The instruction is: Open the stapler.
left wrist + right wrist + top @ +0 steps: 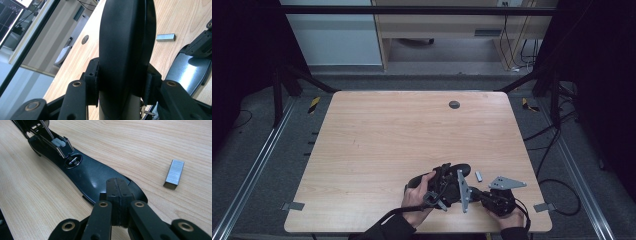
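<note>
Table (377, 145) hidden behind stapler lid (125, 50) in left tongs (121, 85).

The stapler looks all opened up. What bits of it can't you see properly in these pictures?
- High view: the stapler is small and dark, and the left gripper and right gripper cover parts of it.
- Left gripper view: its black top fills the middle and hides what lies behind; the top edge cuts it off.
- Right gripper view: its far end runs off the top left corner; the shut jaws hide its near tip.

Dark sleeves cover both forearms as black, brass-riveted left gripper (447, 187) and right gripper (492, 199) carry grey three-cornered plates and black cables.
</note>
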Motion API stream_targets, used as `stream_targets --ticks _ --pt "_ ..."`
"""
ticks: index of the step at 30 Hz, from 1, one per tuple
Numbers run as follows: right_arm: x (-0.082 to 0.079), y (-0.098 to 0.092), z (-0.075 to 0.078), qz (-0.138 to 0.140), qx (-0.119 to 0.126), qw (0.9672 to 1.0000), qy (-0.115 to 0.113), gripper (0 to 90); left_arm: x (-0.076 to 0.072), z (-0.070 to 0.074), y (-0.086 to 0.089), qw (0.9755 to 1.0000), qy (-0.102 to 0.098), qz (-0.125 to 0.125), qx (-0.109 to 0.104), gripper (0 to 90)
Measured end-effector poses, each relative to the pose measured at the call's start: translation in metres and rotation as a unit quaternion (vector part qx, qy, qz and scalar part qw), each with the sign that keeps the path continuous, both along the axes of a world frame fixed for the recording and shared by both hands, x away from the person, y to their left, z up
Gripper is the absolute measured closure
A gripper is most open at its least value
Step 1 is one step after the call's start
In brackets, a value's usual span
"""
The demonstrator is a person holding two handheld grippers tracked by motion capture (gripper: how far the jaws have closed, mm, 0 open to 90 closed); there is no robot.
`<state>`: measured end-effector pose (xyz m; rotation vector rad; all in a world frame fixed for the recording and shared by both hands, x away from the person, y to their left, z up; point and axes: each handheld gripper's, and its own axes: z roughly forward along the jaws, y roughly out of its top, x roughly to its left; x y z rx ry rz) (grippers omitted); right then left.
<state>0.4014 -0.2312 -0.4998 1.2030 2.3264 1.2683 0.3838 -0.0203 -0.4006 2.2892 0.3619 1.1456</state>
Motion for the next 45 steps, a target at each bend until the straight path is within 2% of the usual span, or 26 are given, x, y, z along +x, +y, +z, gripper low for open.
stream_targets --ticks 4,7,11,25,38,45 --pt "0.0 0.0 0.0 -0.001 0.0 1.0 0.001 90.0 0.001 0.003 0.004 0.9999 0.003 0.002 -0.016 57.4" --pt "0.0 0.0 0.0 0.0 0.0 1.0 -0.001 90.0 0.0 0.005 0.006 0.9999 0.003 0.003 -0.015 57.5" --pt "0.0 0.001 0.0 -0.001 -0.001 1.0 0.0 90.0 0.001 0.008 0.011 0.9996 0.007 0.007 -0.028 57.5" --pt "0.0 0.002 0.001 -0.002 -0.005 1.0 -0.001 90.0 -0.001 0.013 0.02 0.9985 0.007 0.018 -0.05 57.8" --pt "0.0 0.002 0.001 -0.001 -0.007 1.0 -0.003 90.0 -0.001 0.021 0.036 0.9956 0.019 0.032 -0.087 57.9" --pt "0.0 0.002 0.001 -0.003 -0.004 1.0 0.0 90.0 -0.001 0.023 0.041 0.9945 0.023 0.035 -0.096 57.9"
